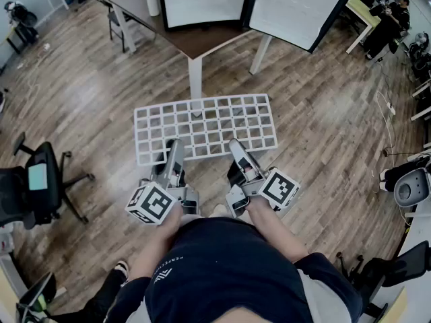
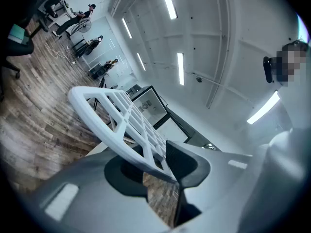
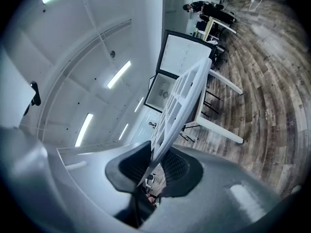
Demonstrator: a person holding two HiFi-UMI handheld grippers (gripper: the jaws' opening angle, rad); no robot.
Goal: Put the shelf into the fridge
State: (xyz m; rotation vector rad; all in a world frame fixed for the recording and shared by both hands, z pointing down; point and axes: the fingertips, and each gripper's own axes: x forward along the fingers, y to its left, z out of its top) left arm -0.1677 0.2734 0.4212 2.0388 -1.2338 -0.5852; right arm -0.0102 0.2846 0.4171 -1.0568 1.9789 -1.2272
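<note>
Grips shelf (image 1: 205, 126) by near edge only, fingers of left gripper (image 1: 174, 145) and right gripper (image 1: 236, 145) clamped; risks sag or slip if swung

The shelf (image 2: 100, 130) looks matt white plastic, the floor (image 1: 323, 140) grained wood.

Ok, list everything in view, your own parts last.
shelf: one, white grid, held level above the floor
table: one, brown top with white legs, beyond the shelf
units: two, black-framed with white fronts, on the table
office chairs: at least two, black, left and lower right
floor: wood planks, all around
left gripper: one, grey, jaws shut on the shelf's near edge
right gripper: one, grey, jaws shut on the same edge
</note>
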